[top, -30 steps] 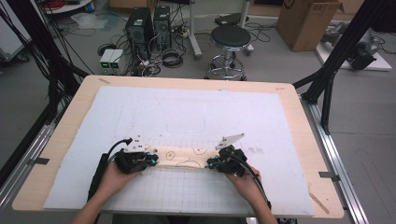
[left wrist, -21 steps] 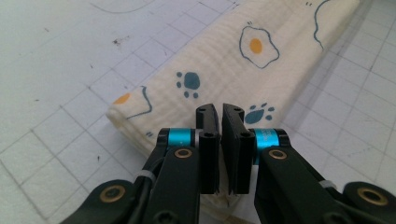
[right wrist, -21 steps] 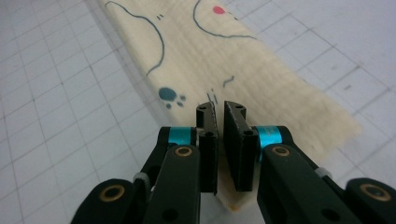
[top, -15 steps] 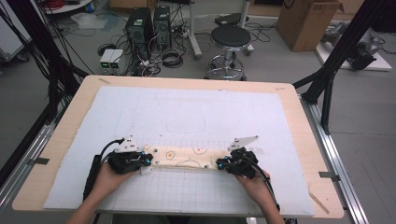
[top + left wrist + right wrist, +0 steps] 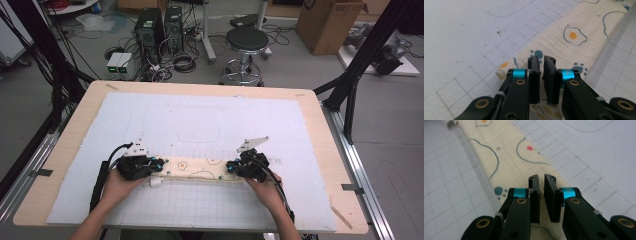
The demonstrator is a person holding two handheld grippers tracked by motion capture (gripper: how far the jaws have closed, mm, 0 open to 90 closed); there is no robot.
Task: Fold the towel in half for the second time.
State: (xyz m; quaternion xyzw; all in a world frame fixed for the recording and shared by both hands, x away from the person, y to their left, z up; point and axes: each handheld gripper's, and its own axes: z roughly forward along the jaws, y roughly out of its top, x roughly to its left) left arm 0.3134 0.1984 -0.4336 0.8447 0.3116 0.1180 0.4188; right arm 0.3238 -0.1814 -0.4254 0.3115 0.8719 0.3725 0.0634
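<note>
A cream cloth [image 5: 197, 169] printed with fried eggs and blue outlines lies folded into a long narrow strip on the white grid mat [image 5: 200, 115]. My left gripper [image 5: 161, 166] sits at the strip's left end and my right gripper [image 5: 229, 168] at its right end, both pointing inward. In the left gripper view the jaws [image 5: 541, 60] stand almost together over the cloth [image 5: 574, 42], with only a thin slit between them. The right gripper [image 5: 541, 177] looks the same above the cloth [image 5: 506, 157]. Cloth shows under both jaw bases.
The mat covers most of a wooden table [image 5: 320, 130]. A small white tag [image 5: 156, 182] pokes out below the strip's left end. Beyond the far edge stand a black stool [image 5: 245, 42], computer towers [image 5: 160, 27] and cables on the floor.
The hands first spread apart along the cloth, then shifted slightly away from the person. The right gripper came back inward. The strip now lies straight between them.
</note>
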